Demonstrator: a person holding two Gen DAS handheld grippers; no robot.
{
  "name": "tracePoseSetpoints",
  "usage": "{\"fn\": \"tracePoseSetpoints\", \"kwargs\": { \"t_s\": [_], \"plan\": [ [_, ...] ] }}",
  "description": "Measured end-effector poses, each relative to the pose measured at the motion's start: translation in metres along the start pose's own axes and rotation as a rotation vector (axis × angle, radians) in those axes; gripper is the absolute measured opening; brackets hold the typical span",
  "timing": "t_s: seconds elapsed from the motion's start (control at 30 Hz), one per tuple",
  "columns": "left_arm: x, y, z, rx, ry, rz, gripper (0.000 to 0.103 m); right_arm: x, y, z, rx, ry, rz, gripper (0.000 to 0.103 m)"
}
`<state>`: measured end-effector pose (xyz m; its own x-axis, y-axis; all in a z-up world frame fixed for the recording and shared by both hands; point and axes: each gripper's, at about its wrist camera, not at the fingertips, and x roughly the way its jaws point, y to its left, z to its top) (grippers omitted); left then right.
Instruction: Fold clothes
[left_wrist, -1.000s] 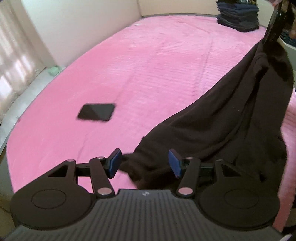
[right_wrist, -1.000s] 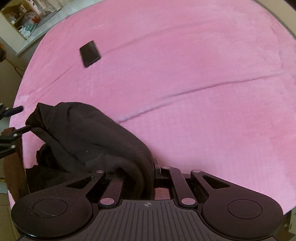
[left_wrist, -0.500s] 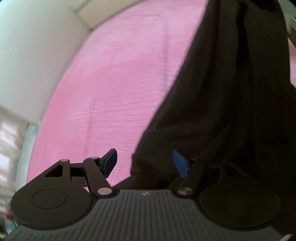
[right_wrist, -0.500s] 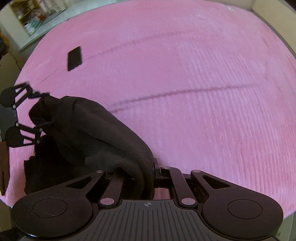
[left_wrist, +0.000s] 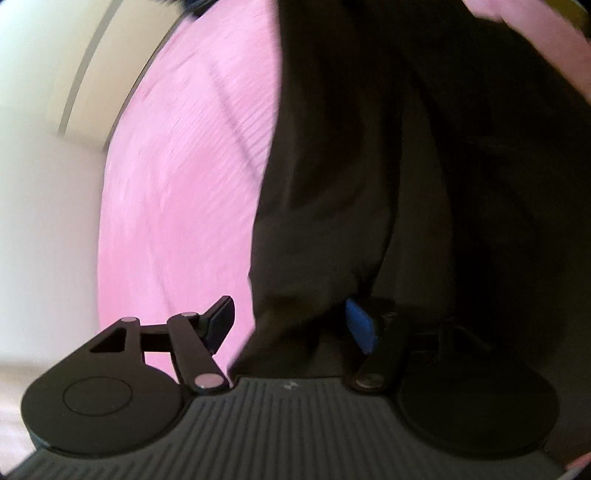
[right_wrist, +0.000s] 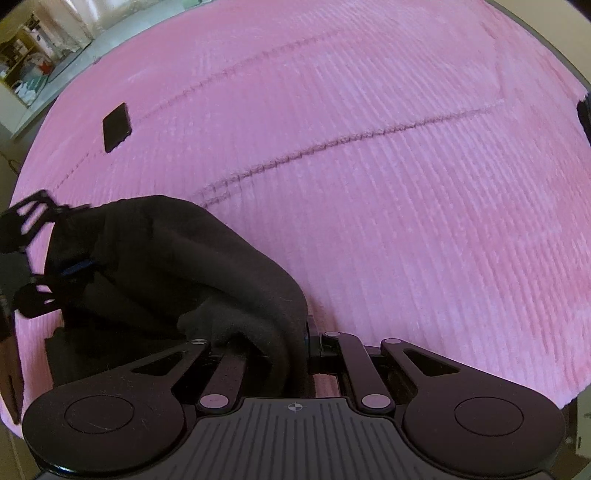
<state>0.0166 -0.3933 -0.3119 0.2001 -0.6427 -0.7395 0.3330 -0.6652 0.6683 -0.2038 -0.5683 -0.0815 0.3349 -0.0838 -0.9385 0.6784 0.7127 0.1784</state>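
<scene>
Between the right hand-held gripper (right_wrist: 295, 339) fingers: the dark garment (right_wrist: 177, 266) is being clamped, so an edge is being kept lifted.
Left hand-held gripper (left_wrist: 291, 321): fingers are being held apart, cloth hanging between them, seemingly for a second grip.
Farther off: the pink bed (right_wrist: 369, 166) is being left as folding room, a phone (right_wrist: 116, 127) lying aside.

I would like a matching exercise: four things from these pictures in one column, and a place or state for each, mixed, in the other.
Things:
1. dark garment
2. phone
3. left gripper
4. right gripper

States:
A. jaws wide, cloth between the fingers
B. lying flat and alone on the pink blanket
C. clamped on a fold of cloth
D. held up off the blanket

Pairs: 1-D, 2-B, 3-A, 4-C
</scene>
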Motion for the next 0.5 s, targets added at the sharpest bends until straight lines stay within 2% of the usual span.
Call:
{"fn": "tracePoseSetpoints", "kwargs": {
  "t_s": [0.07, 0.1, 0.13, 0.17, 0.23, 0.33, 0.43, 0.5],
  "plan": [
    [0.013, -0.005, 0.003, 0.044, -0.002, 0.012, 0.057, 0.010, -0.007, 0.003, -0.009, 0.001, 0.008, 0.006],
    [0.018, -0.005, 0.004, 0.045, 0.001, 0.014, 0.040, 0.012, -0.011, 0.004, -0.010, 0.000, 0.015, 0.006],
    [0.021, 0.000, 0.005, 0.016, 0.014, -0.004, 0.017, 0.013, -0.014, 0.005, -0.010, -0.001, 0.023, 0.006],
    [0.022, 0.009, 0.006, -0.026, 0.029, -0.021, 0.008, 0.014, -0.017, 0.005, -0.013, -0.001, 0.030, 0.006],
    [0.009, 0.033, 0.003, -0.172, 0.029, -0.018, 0.005, 0.014, -0.019, 0.011, -0.027, -0.001, 0.051, 0.006],
    [-0.028, 0.092, -0.010, -0.487, 0.044, 0.016, 0.004, -0.002, -0.013, 0.026, -0.097, -0.051, 0.069, 0.006],
    [-0.076, 0.147, -0.030, -0.729, 0.039, 0.089, 0.004, -0.037, -0.002, 0.039, -0.169, -0.173, 0.049, 0.005],
    [-0.111, 0.177, -0.044, -0.853, 0.023, 0.148, 0.003, -0.060, 0.006, 0.020, -0.185, -0.230, 0.032, 0.005]
  ]
}}
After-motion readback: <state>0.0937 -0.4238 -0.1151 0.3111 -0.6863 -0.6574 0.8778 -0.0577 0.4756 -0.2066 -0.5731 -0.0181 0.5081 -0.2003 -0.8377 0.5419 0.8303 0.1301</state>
